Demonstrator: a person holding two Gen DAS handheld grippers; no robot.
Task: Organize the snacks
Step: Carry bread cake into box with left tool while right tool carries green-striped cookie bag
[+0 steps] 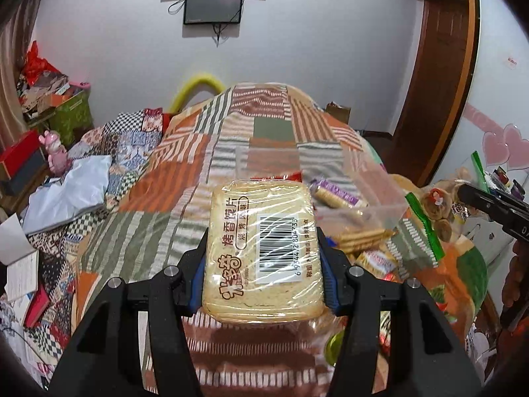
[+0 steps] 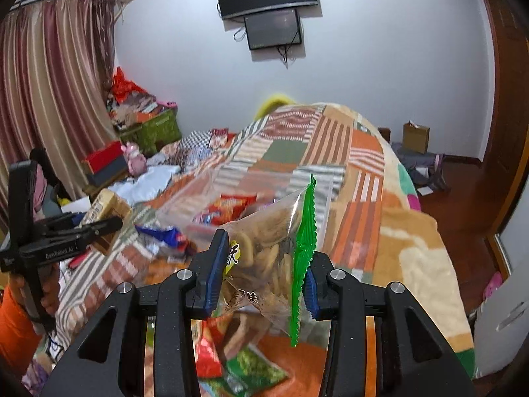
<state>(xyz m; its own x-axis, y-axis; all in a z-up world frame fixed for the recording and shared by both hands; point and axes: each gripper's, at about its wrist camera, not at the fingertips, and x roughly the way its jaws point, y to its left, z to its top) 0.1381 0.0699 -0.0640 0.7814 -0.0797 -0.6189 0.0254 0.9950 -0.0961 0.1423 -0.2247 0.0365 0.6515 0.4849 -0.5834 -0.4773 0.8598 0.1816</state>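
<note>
Patchwork bedding in orange, green and striped squares covers the bed that fills this room, with a dark screen on the far wall and cluttered boxes by the curtain. Loose snack packets lie scattered on the near part of the bed, so the sorting looks barely begun.

The left gripper is clamped at mid-width on a shrink-wrapped pack of baked bun slices, its blue pads pressing the pack's two long sides. The pack sits flat, barcode upward, held above the bedding; gripping across the narrower side probably keeps the stiff block from twisting.

The right gripper is closed narrowly on a clear bag of round biscuits with a green sealed edge. The pads pinch the soft bag near its lower part, so its top stands up and tilts away, clear of the pile below.

Both packs are held off the bed and well apart, likely so each can be carried to its own place without dragging through the other packets.
</note>
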